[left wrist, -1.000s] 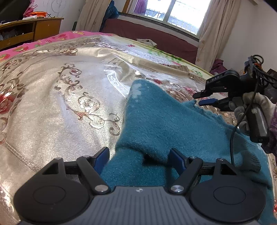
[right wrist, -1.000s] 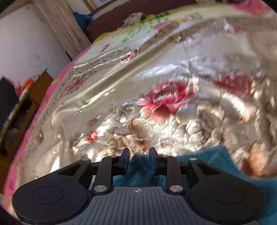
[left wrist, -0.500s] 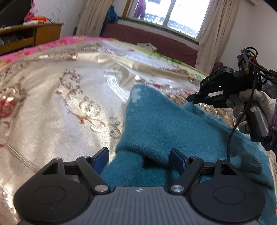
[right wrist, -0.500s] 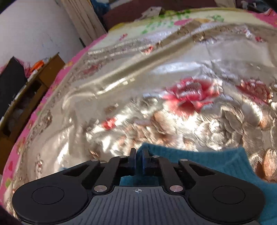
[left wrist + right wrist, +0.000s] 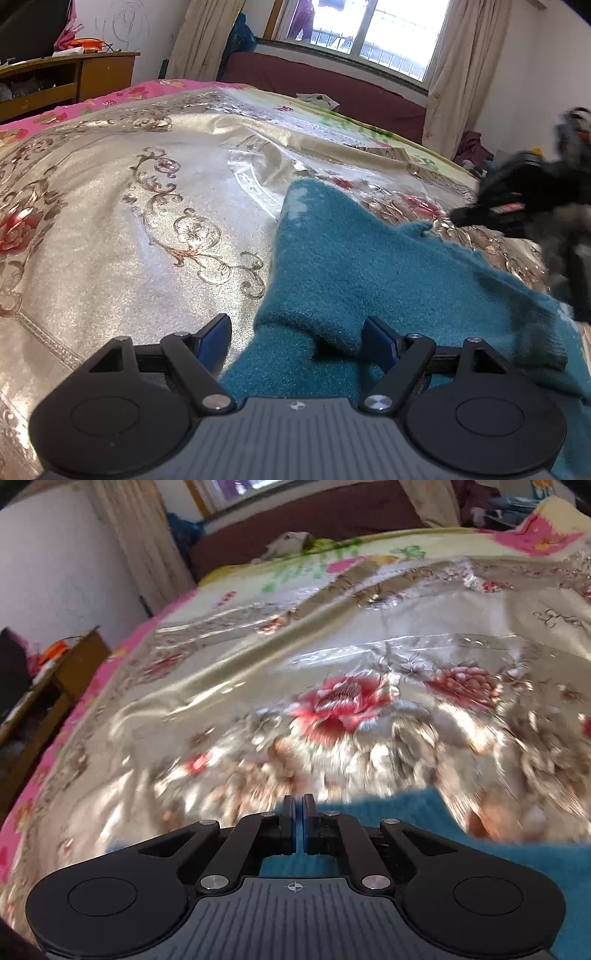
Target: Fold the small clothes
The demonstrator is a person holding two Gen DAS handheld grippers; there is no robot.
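Observation:
A teal knit garment (image 5: 354, 266) lies on the shiny gold floral bedspread (image 5: 110, 229). My left gripper (image 5: 297, 332) is open, its blue-padded fingers on either side of a folded ridge of the teal cloth near me. My right gripper (image 5: 298, 808) is shut, with nothing seen between its pads, and the teal garment (image 5: 406, 812) lies just under and behind its tips. It also shows in the left wrist view (image 5: 480, 218), blurred, at the garment's far right edge.
A wooden cabinet (image 5: 66, 81) stands left of the bed. A dark red bench (image 5: 332, 92) runs under the window, with curtains (image 5: 458, 66) at the sides. A crumpled pale cloth (image 5: 317, 99) lies at the bed's far edge.
My right gripper has closed from partly open to shut and shifted to the right and away. The left gripper stays open over the same fold.

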